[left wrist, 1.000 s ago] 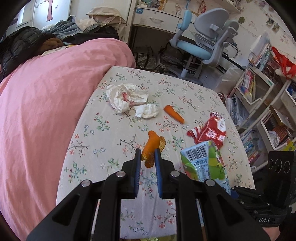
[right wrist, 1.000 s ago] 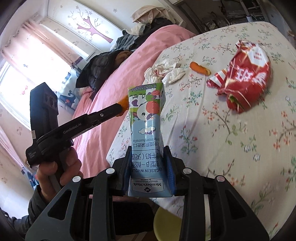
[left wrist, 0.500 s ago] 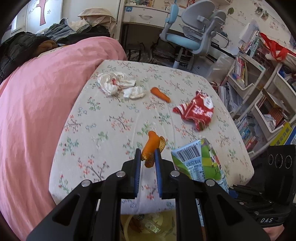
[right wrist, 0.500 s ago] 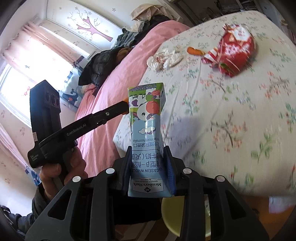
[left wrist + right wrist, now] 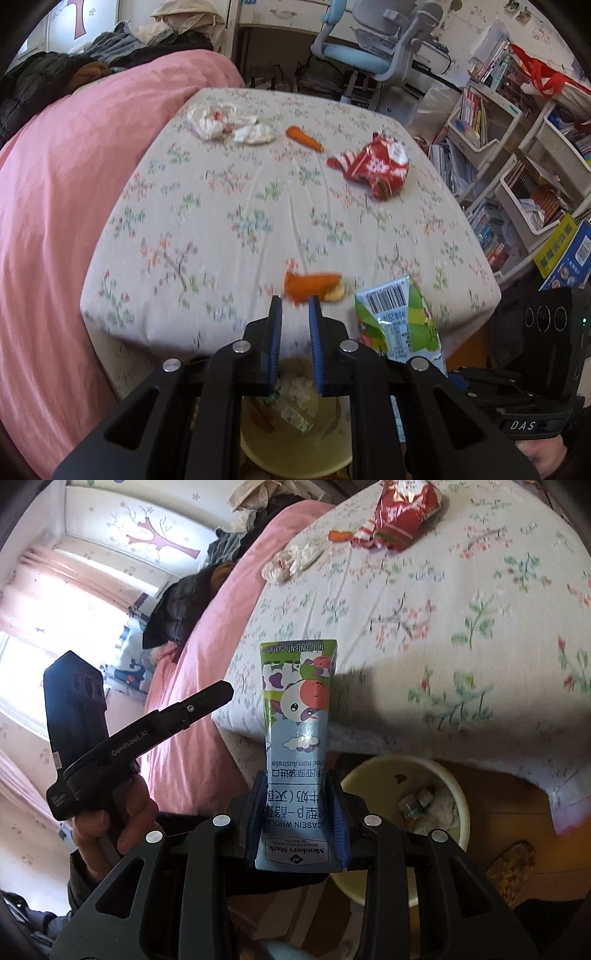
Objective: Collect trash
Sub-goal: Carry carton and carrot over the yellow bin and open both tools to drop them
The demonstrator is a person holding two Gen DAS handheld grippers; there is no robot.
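Jaws pinch an orange peel [image 5: 312,286] at left, a cow-printed milk carton [image 5: 299,746] at right.

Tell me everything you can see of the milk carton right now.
The milk carton is a slim paper-looking drink box, pale blue with a green top band, a cartoon cow, Chinese and English print and a barcode on one side. It looks squeezed, its upper end pinched flat. It stands upright in the right tongs, whose blue pads clamp its lower part. It hangs past the floral bedsheet's edge, beside the yellow bin on the floor, touching nothing else visible.
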